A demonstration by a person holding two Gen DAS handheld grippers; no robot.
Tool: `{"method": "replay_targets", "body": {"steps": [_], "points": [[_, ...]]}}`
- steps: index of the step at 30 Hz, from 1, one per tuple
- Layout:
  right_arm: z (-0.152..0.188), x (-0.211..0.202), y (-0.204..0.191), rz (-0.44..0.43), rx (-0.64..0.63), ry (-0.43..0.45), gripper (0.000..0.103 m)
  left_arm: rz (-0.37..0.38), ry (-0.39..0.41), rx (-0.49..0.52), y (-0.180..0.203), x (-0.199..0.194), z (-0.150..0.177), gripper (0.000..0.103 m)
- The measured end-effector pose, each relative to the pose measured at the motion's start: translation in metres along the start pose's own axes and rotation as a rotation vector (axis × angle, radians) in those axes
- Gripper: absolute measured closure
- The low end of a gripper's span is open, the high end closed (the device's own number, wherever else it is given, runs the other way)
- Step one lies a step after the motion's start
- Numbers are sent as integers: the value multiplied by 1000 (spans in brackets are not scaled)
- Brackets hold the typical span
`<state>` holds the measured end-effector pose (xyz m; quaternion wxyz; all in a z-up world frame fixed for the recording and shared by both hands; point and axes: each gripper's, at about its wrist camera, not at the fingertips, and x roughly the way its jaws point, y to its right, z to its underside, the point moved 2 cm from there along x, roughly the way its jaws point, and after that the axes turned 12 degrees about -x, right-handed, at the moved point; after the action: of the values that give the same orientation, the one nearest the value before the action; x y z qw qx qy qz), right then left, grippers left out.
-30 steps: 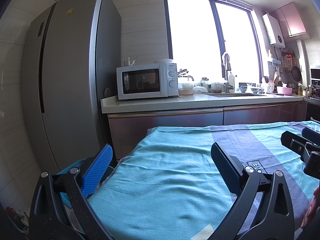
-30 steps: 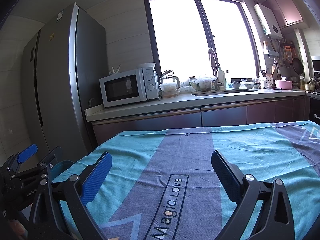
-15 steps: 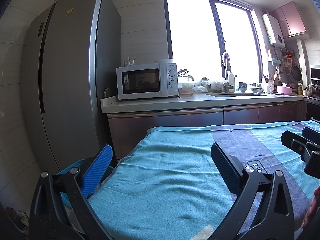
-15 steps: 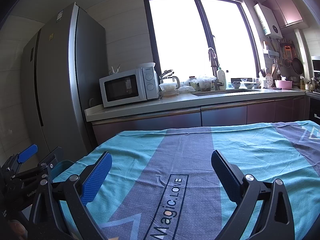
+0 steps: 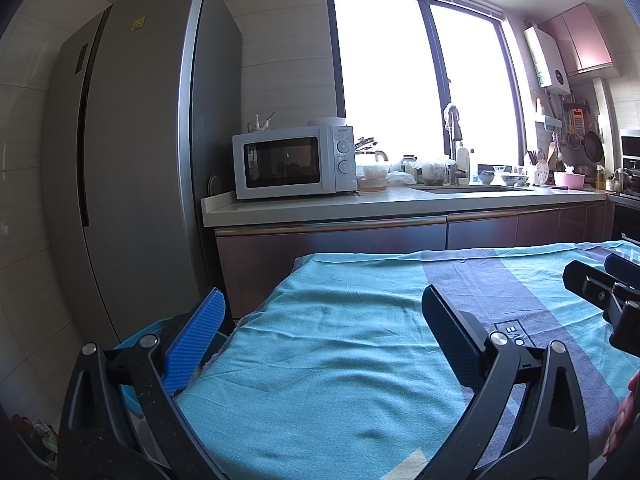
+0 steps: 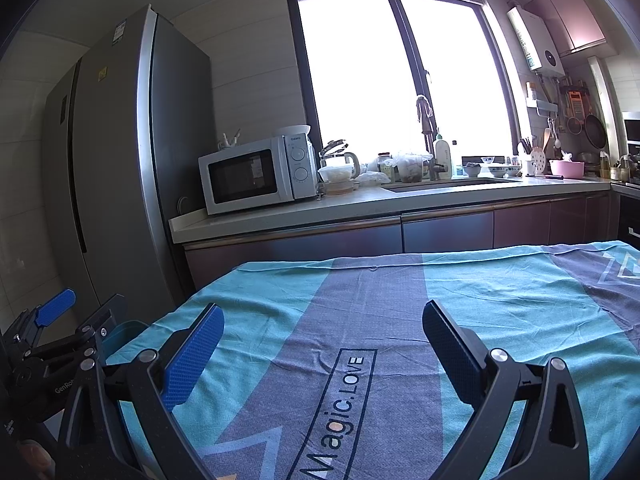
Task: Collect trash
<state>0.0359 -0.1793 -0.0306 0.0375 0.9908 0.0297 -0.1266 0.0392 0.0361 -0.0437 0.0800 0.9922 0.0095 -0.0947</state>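
Nothing had moved since the earlier frames: both grippers hung in the same places over the cloth, and the views matched.

The left gripper (image 5: 322,336) had its blue-padded fingers (image 5: 196,336) spread wide, holding and touching nothing, poised above the near left corner of the cloth (image 5: 340,360). The right gripper (image 6: 323,350) was equally wide apart and empty, over the cloth's grey middle stripe. Each showed in the other's view: the right gripper at the right edge of the left view, the left gripper at the lower left of the right view, where its body bore the partial lettering "GenRo".

On the stripe, between the right gripper's fingers, was printed "Magic.LOVE" (image 6: 340,404) in a box outline. The cloth was teal with grey bands and lay bare; no trash showed on it. A blue bin (image 5: 138,340) sat just beside the cloth's left edge, behind the left finger, and some small litter (image 5: 40,436) lay on the floor at the lower left.

Beyond stood the counter (image 6: 360,204) with a white microwave (image 6: 256,174), its brand above the dials too small to read surely. A tall grey fridge (image 5: 132,160) stood to its left, carrying stickers too small to read. A sink and window lay farther back.
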Motion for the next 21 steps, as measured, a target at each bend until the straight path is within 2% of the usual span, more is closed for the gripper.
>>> {"method": "replay_targets", "body": {"steps": [21], "points": [[0,0,-1,3,-3,-1,7,6,-3,0,0,2,0,6]]}}
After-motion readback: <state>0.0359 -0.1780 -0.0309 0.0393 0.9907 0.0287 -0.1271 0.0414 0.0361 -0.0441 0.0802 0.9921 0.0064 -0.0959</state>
